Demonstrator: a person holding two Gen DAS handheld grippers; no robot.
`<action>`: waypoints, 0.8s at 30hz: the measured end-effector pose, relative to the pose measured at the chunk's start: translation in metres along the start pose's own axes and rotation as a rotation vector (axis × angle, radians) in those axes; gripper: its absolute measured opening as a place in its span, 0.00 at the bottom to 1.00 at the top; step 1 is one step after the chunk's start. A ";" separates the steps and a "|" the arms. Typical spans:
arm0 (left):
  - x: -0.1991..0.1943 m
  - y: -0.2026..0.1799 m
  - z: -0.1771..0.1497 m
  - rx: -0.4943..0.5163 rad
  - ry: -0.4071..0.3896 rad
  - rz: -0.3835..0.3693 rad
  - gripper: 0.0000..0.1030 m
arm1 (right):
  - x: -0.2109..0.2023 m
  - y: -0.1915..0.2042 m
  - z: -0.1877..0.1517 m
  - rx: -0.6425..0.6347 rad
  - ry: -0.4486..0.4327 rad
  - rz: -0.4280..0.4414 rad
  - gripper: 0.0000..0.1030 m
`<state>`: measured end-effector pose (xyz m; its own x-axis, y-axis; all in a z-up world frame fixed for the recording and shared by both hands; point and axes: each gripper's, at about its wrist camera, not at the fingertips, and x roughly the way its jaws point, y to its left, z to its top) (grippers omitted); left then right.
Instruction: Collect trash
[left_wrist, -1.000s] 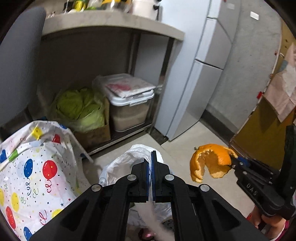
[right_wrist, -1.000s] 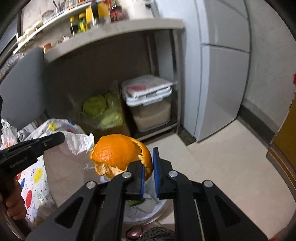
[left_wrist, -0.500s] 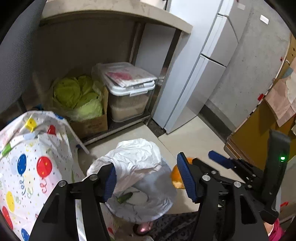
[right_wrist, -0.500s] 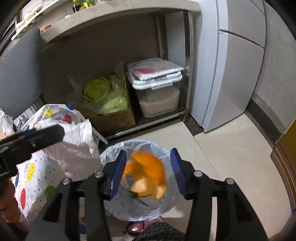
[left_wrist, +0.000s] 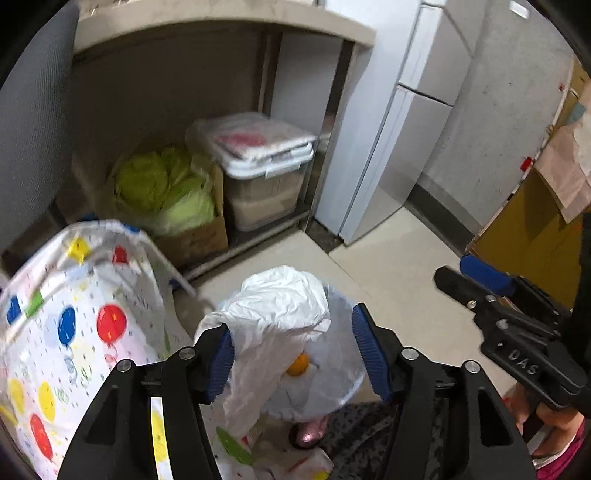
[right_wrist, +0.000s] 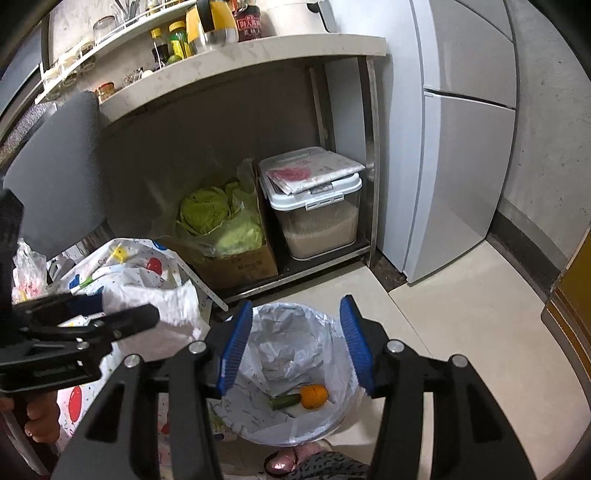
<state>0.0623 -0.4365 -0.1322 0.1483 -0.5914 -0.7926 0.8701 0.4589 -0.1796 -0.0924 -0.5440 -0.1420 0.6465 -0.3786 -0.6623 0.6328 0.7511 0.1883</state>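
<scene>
Orange peel (right_wrist: 314, 396) is lying at the bottom of the white-lined bin (right_wrist: 325, 321), touching a green scrap (right_wrist: 284, 401); from the left wrist view only a sliver of it (left_wrist: 298, 364) is showing under the crumpled liner. The right gripper (right_wrist: 293, 345) is hanging over the bin with its jaws wide apart and nothing between them. The left gripper (left_wrist: 295, 354) is also gaping, empty, just above the liner's near-left edge. The drop step is looking finished, so the next move probably calls for lifting both grippers away and searching for another piece of trash, perhaps on the balloon-print cloth (left_wrist: 74, 332) at left. A second ago the right jaws were clamped on the peel and the left jaws were together; half a second ago the peel was falling.
</scene>
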 end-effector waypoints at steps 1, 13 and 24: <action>0.002 0.003 0.000 -0.018 0.021 0.002 0.58 | -0.001 0.000 0.000 0.001 -0.001 0.005 0.48; 0.001 -0.002 0.000 -0.019 0.062 -0.003 0.29 | -0.010 0.003 -0.002 -0.006 -0.020 0.032 0.48; 0.005 -0.002 -0.004 -0.006 0.150 0.019 0.41 | -0.016 0.000 -0.004 0.001 -0.033 0.038 0.48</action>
<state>0.0594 -0.4374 -0.1380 0.0921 -0.4772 -0.8740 0.8648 0.4733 -0.1674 -0.1048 -0.5359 -0.1341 0.6838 -0.3678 -0.6302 0.6080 0.7648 0.2132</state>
